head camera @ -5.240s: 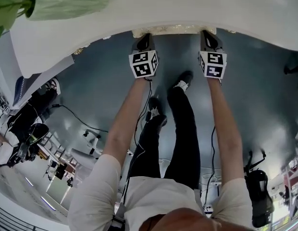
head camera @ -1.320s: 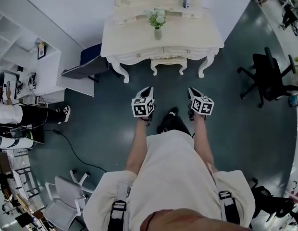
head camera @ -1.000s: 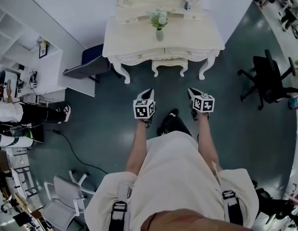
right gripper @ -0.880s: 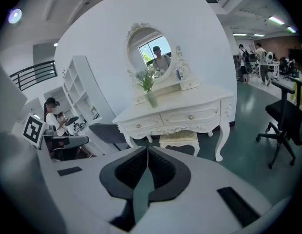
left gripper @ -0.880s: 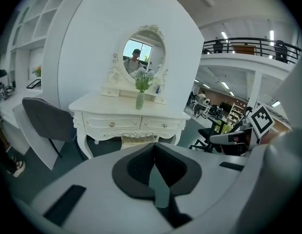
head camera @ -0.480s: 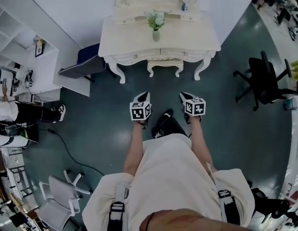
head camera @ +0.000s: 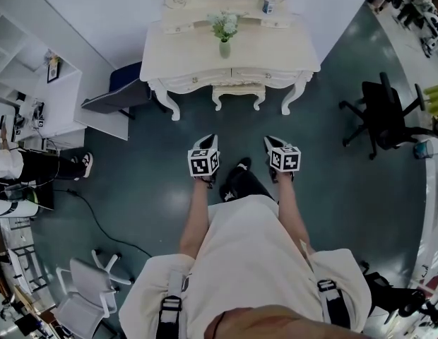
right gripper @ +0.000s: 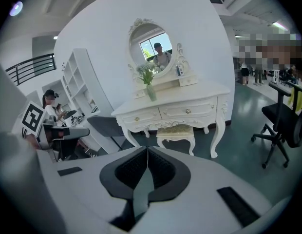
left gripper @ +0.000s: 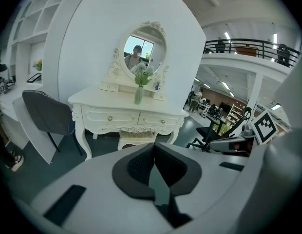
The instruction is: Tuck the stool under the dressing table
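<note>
While I stood facing the dressing table (head camera: 233, 51), well apart from its front, I held both tools low ahead of me and neither had hold of anything. The left gripper (left gripper: 154, 146) had its jaws pressed together with no gap and nothing between the pads. The right gripper (right gripper: 147, 150) was the same, jaws meeting along one line and empty.

The stool (head camera: 238, 94) sat under the dressing table, in the knee space between its two front legs. From above, its front legs and a strip of the padded seat showed just out from the table's front edge. In both gripper views the seat sat close beneath the carved apron below the drawers.

From my grippers the stool lay straight ahead, toward the table and well apart from both. Its long side ran along the table's front, across the line I was facing. It sat about midway between the two grippers, so I judged neither hand nearer.

I judged the tuck as good as done. If any push was left, it would go straight toward the table, with both hands on the seat's near edge.
</note>
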{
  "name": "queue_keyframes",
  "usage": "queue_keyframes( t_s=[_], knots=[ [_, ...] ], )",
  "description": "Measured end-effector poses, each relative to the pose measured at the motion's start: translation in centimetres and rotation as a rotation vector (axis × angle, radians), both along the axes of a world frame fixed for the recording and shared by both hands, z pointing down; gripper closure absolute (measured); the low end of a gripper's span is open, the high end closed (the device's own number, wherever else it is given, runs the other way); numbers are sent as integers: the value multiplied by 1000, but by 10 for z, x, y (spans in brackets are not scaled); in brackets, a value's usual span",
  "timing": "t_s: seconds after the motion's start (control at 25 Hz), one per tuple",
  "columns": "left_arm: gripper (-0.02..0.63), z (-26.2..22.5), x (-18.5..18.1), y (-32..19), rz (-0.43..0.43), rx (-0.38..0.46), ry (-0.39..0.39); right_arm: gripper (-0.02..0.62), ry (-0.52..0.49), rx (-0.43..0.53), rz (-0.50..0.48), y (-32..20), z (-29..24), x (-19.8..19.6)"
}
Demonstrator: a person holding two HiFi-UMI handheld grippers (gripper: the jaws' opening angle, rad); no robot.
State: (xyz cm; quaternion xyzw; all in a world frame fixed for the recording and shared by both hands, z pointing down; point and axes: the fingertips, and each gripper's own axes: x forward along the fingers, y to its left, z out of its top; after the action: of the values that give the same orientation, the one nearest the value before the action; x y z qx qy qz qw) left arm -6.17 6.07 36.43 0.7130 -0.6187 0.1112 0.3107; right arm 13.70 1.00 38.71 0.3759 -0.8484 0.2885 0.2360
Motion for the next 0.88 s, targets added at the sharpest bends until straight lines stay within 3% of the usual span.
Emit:
queue_keyframes(
  t_s=[0.36,0.88],
  knots=[
    [591,2,10,0,15,9,25,552,16,24,30,-1,-1,16],
    [591,-4,9,0,8,22,69,552,-3,42,-6,-1,-10,-5]
  ],
)
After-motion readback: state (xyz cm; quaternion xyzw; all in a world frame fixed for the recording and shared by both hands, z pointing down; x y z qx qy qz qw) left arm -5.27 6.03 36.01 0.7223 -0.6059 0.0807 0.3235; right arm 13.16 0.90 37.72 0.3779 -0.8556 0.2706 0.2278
